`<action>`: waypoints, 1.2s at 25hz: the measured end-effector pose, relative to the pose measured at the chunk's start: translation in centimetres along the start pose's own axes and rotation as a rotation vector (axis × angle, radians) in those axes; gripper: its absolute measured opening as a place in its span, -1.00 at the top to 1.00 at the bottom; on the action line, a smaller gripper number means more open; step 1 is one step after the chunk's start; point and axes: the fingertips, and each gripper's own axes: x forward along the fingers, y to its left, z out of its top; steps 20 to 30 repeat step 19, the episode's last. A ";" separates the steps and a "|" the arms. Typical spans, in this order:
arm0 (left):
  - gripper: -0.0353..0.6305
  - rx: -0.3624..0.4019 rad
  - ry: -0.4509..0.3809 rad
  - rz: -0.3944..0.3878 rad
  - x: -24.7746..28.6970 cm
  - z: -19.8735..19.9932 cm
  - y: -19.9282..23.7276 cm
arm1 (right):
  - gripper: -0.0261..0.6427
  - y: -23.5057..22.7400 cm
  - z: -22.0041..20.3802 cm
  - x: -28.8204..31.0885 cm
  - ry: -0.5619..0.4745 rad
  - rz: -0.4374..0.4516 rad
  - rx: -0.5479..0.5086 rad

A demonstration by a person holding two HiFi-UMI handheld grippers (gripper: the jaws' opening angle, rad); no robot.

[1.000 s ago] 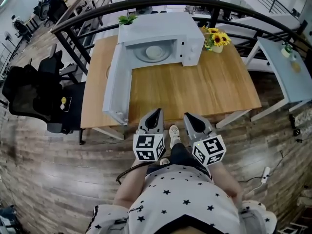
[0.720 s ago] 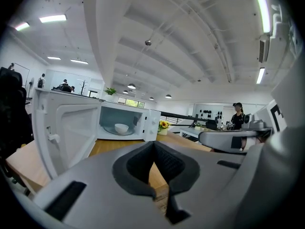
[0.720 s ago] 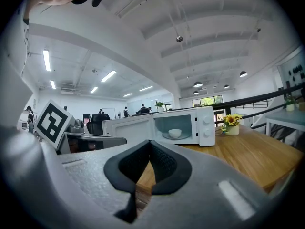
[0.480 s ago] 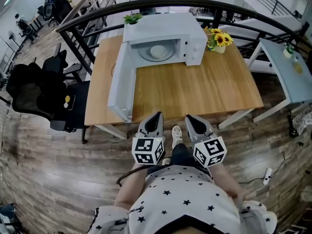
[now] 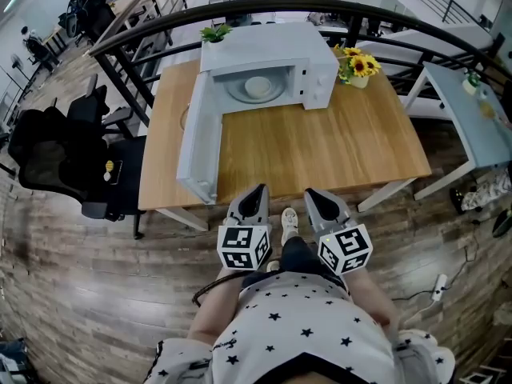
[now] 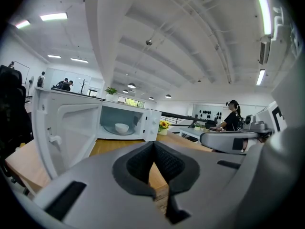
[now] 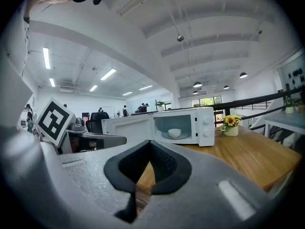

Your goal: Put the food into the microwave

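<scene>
Grippers come nearest, held close to our body just short of the near edge of the table (image 5: 320,146). The left gripper (image 5: 255,192) and the right gripper (image 5: 314,196) each have their jaws pressed together, with nothing between them. Further in, on the left, the door (image 5: 200,146) stands swung wide toward us, its free end close to the table's near edge. At the far side sits the microwave (image 5: 268,46), and the white bowl (image 5: 258,86) already rests on the glass plate (image 5: 236,92) inside; what it contains we cannot tell. Sunflowers (image 5: 358,64) stand just right of it. We judge that only the door remains. A hard shove from closed jaws could slide the microwave back or jolt the bowl, and a careless left reach could clip the door's jutting end.
</scene>
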 end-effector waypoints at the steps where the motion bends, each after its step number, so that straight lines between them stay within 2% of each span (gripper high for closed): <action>1: 0.88 -0.001 0.002 0.001 0.1 0.0 0.1 | 0.90 0.0 0.0 0.0 0.000 0.000 0.002; 30: 0.88 -0.017 0.008 0.006 0.0 -0.1 0.0 | 0.91 0.0 -0.2 -0.3 0.019 0.013 -0.006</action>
